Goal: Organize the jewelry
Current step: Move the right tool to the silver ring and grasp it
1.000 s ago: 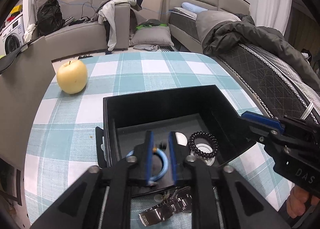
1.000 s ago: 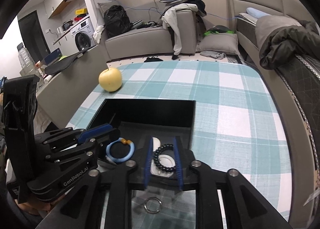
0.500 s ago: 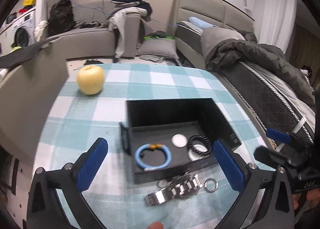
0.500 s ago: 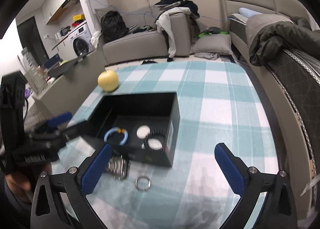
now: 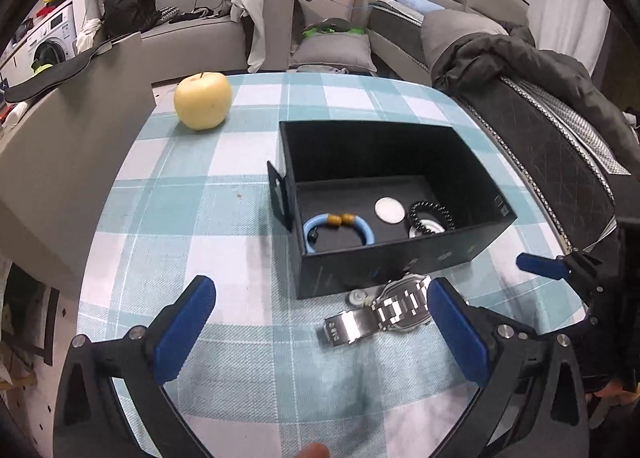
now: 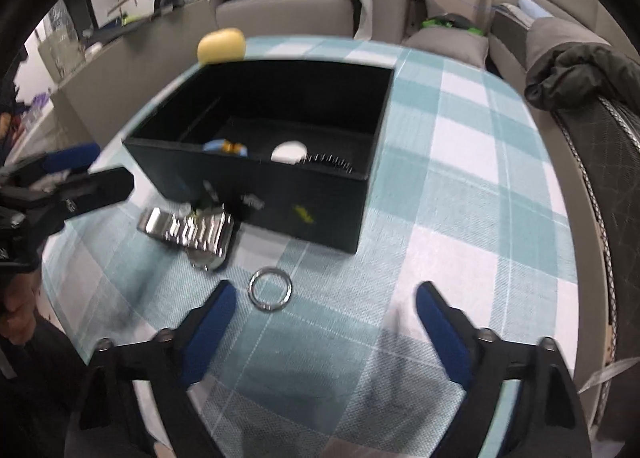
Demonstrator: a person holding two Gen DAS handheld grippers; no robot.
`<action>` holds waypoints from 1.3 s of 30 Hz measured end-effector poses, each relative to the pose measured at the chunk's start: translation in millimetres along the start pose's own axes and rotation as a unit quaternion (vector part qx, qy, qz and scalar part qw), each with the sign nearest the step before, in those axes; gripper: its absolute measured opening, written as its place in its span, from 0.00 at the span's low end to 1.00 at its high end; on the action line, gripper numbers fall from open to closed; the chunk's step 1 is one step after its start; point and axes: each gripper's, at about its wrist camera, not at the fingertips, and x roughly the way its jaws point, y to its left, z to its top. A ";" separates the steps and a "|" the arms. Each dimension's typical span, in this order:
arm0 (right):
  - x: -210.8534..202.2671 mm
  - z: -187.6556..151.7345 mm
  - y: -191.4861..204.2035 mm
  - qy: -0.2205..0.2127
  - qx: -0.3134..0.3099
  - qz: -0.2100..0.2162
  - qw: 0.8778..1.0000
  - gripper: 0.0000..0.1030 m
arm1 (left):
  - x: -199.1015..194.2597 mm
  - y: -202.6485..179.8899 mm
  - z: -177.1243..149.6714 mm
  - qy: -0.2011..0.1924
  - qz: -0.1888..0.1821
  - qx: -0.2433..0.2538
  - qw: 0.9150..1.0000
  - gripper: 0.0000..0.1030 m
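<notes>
Both claws stood wide and empty: the left gripper (image 5: pixel 320 332) low in its frame, the right gripper (image 6: pixel 322 332) likewise. In the black box (image 5: pixel 384 262) at centre lay a blue bracelet (image 5: pixel 340 228) and bead bracelet (image 5: pixel 431 214) (done, seemingly). The watch (image 5: pixel 380 314) and ring (image 6: pixel 270 294) waited outside, below it; cloth to the right lay open.

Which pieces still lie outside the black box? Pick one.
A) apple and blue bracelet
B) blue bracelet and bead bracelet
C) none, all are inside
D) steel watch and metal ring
D: the steel watch and the metal ring lie on the checked cloth in front of the black box.
</notes>
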 end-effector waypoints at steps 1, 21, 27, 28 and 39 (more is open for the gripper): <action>2.6 -0.9 1.6 0.007 -0.002 0.002 1.000 0.73 | 0.6 1.0 -0.1 0.002 0.000 -0.001 1.000 0.99; 10.3 -7.2 34.1 0.019 -0.069 0.015 0.997 0.25 | 14.6 7.2 -3.2 0.034 -0.001 -0.012 0.999 0.99; 3.2 -3.7 29.3 0.010 -0.058 0.031 0.998 0.25 | 19.5 0.9 -7.5 0.048 -0.007 -0.003 0.999 0.99; -1.3 -2.2 28.0 0.004 -0.052 0.035 0.998 0.26 | 20.4 -0.5 -8.4 0.051 -0.009 -0.001 0.999 0.99; -26.7 8.8 12.4 -0.039 -0.022 0.058 0.997 0.26 | 29.2 -9.2 -11.9 0.079 -0.047 -0.013 0.996 0.98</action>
